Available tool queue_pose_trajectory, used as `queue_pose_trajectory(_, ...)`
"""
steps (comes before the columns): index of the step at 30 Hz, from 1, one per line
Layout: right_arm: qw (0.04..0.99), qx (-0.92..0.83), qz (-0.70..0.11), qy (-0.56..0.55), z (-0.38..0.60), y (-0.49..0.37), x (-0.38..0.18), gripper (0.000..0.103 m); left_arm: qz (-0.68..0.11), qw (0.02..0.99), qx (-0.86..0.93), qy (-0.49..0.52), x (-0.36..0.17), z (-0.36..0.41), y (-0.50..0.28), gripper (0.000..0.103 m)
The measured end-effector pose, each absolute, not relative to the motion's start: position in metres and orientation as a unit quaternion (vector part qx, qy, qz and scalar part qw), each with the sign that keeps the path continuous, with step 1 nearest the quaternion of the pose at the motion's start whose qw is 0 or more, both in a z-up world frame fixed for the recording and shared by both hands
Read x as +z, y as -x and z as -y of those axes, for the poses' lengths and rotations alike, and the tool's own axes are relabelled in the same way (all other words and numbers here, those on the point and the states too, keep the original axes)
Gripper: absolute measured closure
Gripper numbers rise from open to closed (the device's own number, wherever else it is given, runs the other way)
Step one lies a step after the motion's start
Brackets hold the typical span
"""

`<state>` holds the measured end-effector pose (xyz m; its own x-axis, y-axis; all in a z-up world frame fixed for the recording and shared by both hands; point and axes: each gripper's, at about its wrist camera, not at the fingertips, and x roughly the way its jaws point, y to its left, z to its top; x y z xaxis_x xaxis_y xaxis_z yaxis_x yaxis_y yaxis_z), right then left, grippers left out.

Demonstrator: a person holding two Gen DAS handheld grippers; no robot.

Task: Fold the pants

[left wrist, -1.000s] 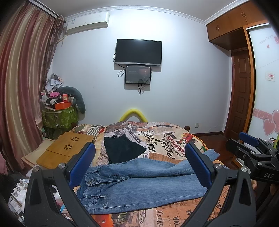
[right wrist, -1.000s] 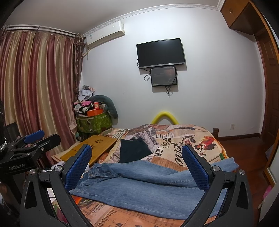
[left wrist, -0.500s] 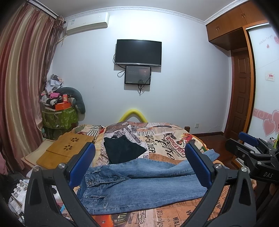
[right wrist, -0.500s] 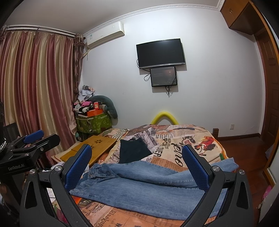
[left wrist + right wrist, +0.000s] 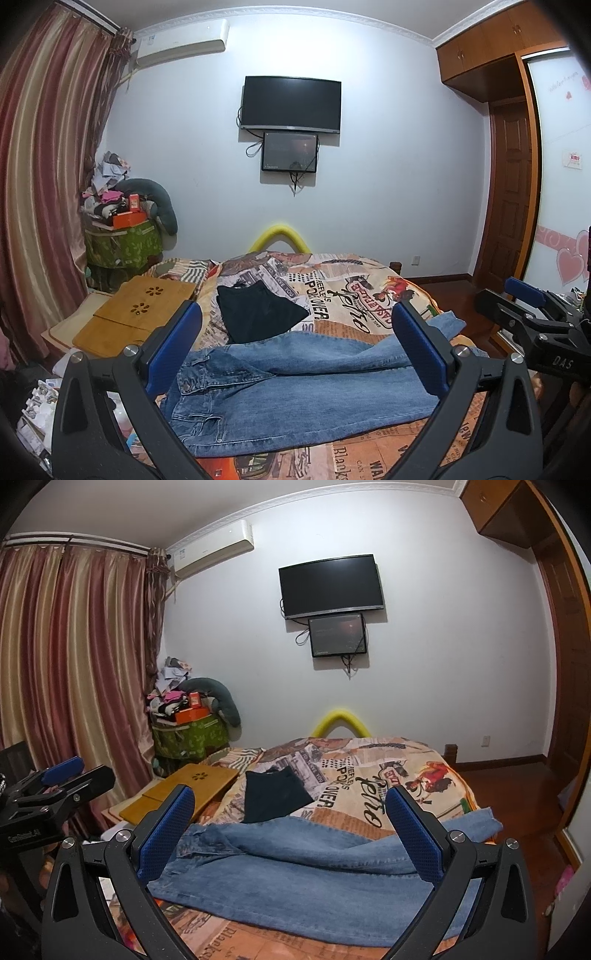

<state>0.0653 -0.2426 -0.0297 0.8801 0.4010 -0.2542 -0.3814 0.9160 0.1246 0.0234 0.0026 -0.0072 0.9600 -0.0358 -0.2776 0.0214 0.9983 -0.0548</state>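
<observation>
Blue jeans (image 5: 295, 391) lie flat across the near end of the bed, waistband at the left, legs stretching right; they also show in the right wrist view (image 5: 295, 875). My left gripper (image 5: 295, 347) is open and empty, held above and in front of the jeans. My right gripper (image 5: 291, 830) is open and empty too, above the jeans. Each gripper shows at the edge of the other's view: the right one (image 5: 532, 314), the left one (image 5: 55, 782).
A dark folded garment (image 5: 258, 314) lies on the patterned bedspread (image 5: 351, 291) behind the jeans. A wooden lap desk (image 5: 136, 314) sits at the bed's left. A cluttered green bin (image 5: 122, 243) and curtains stand left; a wardrobe and door stand right.
</observation>
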Motion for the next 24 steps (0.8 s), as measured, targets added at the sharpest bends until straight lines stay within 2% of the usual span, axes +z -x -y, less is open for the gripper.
queue_pose_trajectory(13,0.963,0.19,-0.188,-0.015,0.238,-0.146,-0.061,0.001,-0.224,0.974,0.03,0.032,-0.046,-0.047,-0.135,0.0)
queue_pose_trajectory(24,0.939,0.195,-0.28,0.036,0.228,-0.241,-0.114,0.001,-0.346,0.934,0.088,0.002,-0.121,-0.109,-0.271,0.0)
